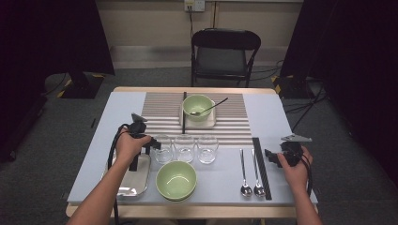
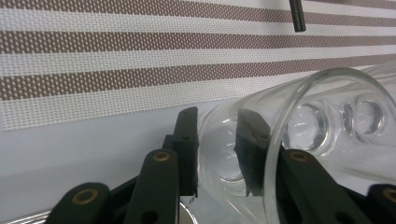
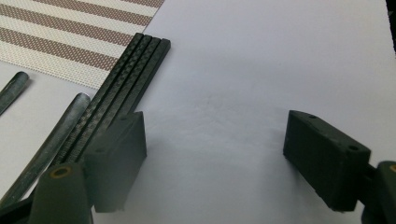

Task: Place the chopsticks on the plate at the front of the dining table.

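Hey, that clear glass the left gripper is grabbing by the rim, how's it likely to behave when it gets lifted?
The glass looks smooth and thin-walled, so it is probably slippery and fragile under a hard squeeze. The left gripper has one jaw inside and one outside the wall, so the glass may swing or tilt when raised. Two more glasses stand close beside it and could get knocked.

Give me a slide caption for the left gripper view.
Left gripper straddling the rim of a clear glass, one jaw inside, beside the striped mat.
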Tool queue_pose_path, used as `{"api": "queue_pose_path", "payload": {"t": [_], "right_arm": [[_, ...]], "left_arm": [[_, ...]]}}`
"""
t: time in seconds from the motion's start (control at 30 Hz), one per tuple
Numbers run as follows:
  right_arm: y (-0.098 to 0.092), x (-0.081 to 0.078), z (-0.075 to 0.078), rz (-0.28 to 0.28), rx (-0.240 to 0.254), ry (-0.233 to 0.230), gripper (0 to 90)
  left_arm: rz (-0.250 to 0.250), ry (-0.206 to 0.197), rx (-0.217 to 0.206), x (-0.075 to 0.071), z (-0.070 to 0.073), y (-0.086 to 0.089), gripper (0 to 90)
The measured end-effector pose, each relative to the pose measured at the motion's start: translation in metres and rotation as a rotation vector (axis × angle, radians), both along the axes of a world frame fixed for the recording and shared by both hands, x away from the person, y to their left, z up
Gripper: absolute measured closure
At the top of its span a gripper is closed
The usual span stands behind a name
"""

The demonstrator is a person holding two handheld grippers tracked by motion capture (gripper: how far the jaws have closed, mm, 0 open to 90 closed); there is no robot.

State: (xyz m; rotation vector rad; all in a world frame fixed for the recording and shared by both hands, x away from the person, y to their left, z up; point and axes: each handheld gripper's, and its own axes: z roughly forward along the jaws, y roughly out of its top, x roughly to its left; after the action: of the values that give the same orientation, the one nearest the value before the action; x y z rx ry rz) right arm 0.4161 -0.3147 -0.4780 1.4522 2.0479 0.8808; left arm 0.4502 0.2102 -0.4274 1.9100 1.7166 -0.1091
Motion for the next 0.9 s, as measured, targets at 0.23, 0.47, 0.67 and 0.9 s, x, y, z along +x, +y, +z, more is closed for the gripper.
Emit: {"api": "queue_pose_path", "payload": {"t": [0.23, 0.47, 0.67, 0.9], "right_arm": [[0.000, 0.000, 0.000, 0.001, 0.000, 0.000, 20.2], [0.000, 0.000, 0.000, 0.000, 0.000, 0.000, 20.2], [0.000, 0.000, 0.000, 0.000, 0.001, 0.000, 20.2], [0.000, 0.000, 0.000, 0.000, 0.001, 0.000, 20.2]], "left_arm": [[0.005, 0.027, 0.034, 0.000, -0.001, 0.001, 75.1], [0.027, 0.041, 0.037, 0.000, -0.003, 0.008, 82.7], [0.030, 0.068, 0.013, 0.001, -0.004, 0.013, 84.2], [0.034, 0.072, 0.012, 0.001, -0.002, 0.014, 85.0]]}}
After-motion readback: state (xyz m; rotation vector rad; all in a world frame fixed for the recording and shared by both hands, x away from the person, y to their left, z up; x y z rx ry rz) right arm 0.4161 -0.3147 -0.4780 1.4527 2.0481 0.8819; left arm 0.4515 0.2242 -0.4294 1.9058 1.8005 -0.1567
